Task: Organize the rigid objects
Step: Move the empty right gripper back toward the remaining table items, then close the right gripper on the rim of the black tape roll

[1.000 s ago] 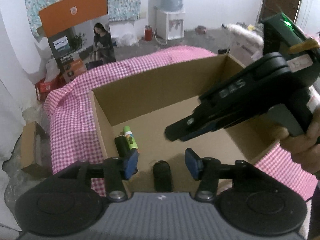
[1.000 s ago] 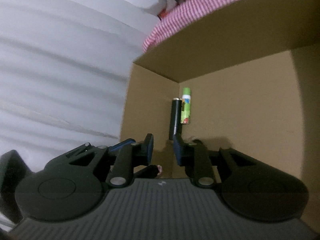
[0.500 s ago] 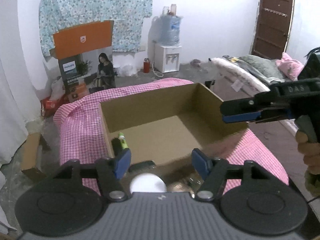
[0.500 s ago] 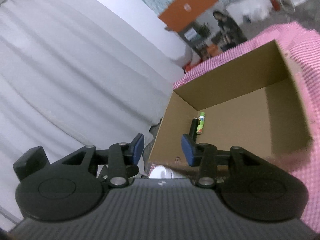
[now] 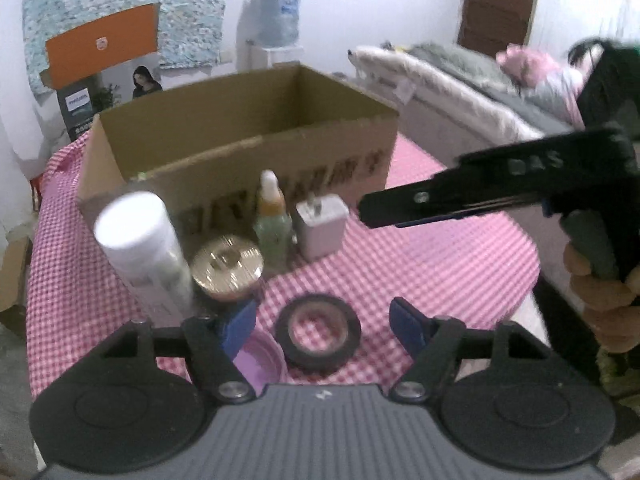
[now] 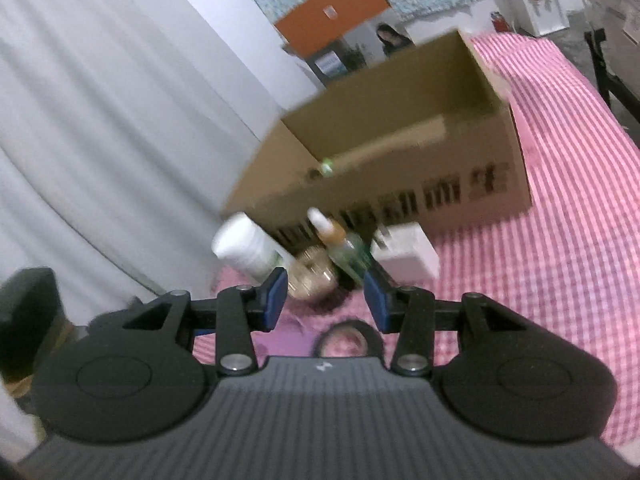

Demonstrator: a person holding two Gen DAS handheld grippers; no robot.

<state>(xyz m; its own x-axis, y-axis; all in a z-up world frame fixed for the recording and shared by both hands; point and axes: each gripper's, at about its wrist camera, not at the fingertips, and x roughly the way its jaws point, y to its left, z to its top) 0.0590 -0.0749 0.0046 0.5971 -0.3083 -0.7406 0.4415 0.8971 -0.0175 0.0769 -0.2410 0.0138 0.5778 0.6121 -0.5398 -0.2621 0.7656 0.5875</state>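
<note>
Cardboard box (image 5: pixel 280 168) sits open-topped on the pink checked cloth (image 5: pixel 420 264), its printed front wall facing both cams; right of the box the cloth is bare out to its edge. Items stand in a tight row just in front of that wall: white bottle (image 5: pixel 144 248) at left, gold-lidded jar (image 5: pixel 227 266), small dropper bottle (image 5: pixel 272 220), white charger (image 5: pixel 320 226). Nearer, a black tape roll (image 5: pixel 318 334) lies flat w/ a purple lid (image 5: pixel 260 360) just beside it at left. Inside the box, a green-tipped thing at the front-left corner, prob. a stick, too blurred to tell. Room behind: orange-topped carton, water dispenser, bed, brown door; white curtain at left. Left gripper (image 5: pixel 324 324) points down over the tape roll, jaws wide and just opening further, nothing gripped. Right gripper (image 6: pixel 326 300), in a hand (image 5: pixel 600 292), comes in level from the right above the cloth; jaws part-spread, gripping nothing.
</note>
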